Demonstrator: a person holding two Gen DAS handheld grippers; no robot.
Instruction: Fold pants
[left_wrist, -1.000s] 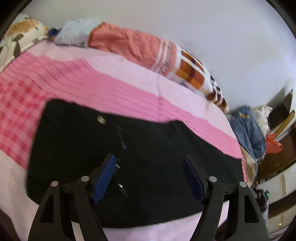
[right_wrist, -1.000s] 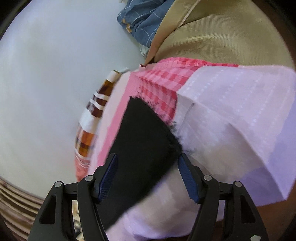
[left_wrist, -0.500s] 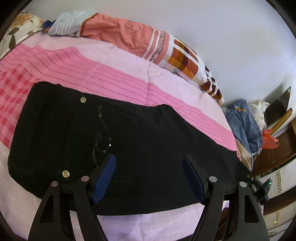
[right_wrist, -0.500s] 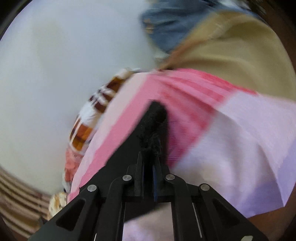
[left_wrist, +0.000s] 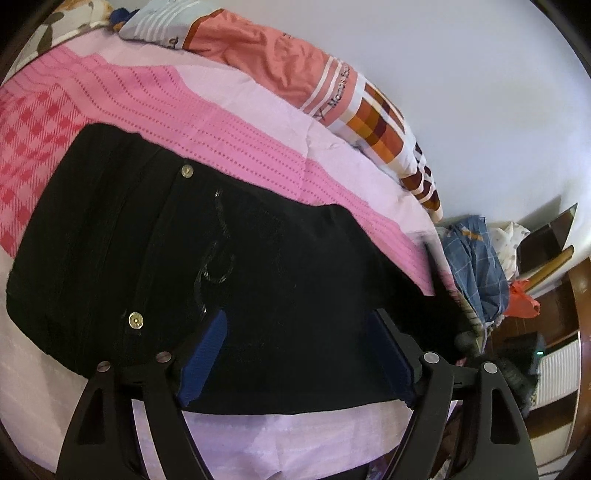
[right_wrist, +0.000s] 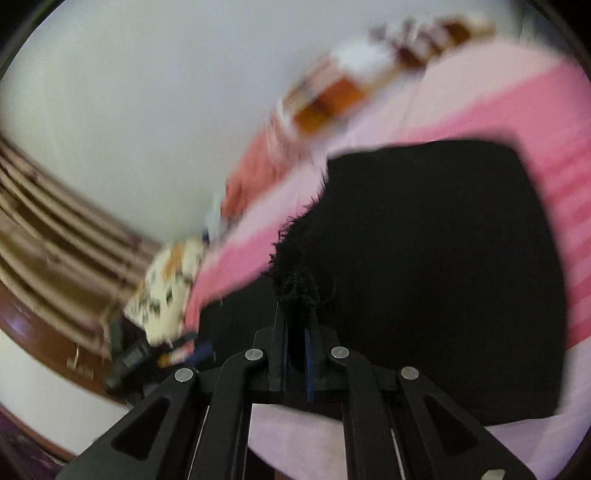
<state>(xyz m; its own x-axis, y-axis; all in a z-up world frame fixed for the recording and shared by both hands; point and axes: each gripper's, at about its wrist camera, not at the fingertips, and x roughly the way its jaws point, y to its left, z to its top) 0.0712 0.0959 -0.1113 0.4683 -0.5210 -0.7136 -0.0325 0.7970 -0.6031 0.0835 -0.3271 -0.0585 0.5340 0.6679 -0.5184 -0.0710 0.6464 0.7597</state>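
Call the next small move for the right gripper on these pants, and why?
Probably carry the pinched hem across toward the waistband. The right gripper is shut on the frayed leg end of the black pants, already lifted off the pink bedspread. The left gripper hangs open above the seat area, gripping nothing, and the waistband lies flat.

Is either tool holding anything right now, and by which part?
The right tool is shut on the black pants, pinching a frayed hem edge. The left tool is open above the pants, holding nothing.
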